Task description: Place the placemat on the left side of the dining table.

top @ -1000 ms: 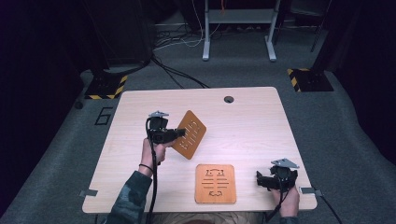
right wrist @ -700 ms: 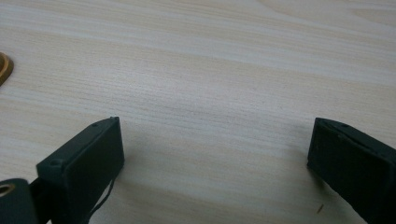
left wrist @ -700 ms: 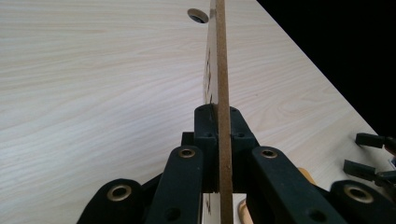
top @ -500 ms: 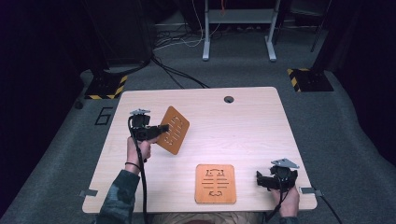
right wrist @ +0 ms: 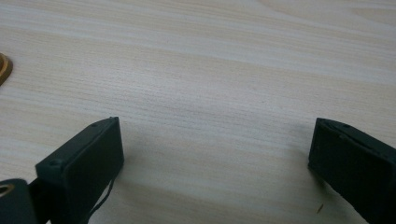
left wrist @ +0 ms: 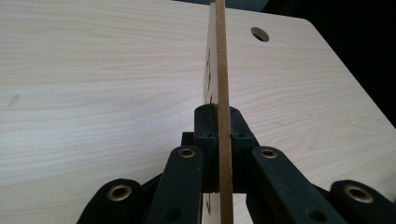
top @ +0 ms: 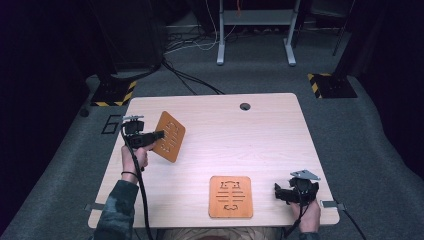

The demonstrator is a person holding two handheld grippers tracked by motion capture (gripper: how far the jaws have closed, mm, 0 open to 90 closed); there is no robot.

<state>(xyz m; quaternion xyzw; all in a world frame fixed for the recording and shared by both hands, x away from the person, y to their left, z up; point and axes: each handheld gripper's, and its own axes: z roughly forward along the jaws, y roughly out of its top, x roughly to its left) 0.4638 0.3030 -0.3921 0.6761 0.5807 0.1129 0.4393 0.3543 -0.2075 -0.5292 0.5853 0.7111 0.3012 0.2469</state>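
Wooden slotted panel [top: 169, 136] clamped on edge in left tongs [top: 156, 135], raised above table [top: 260, 145]; right tongs [top: 278, 192] spread, empty.

In the right gripper view, the right gripper [right wrist: 215, 158] has its two black jaws set wide apart, one rising from the lower left corner and the other from the lower right edge, with nothing between them but bare tabletop. They sit low over the pale wooden table [right wrist: 210, 60], whose fine grain runs across the picture, and each casts a soft shadow on the wood just beside it. At the far left edge, well apart from the jaws, a small curved sliver of an orange-brown object [right wrist: 3, 67] lies on the table, too little of it visible to tell what it is.
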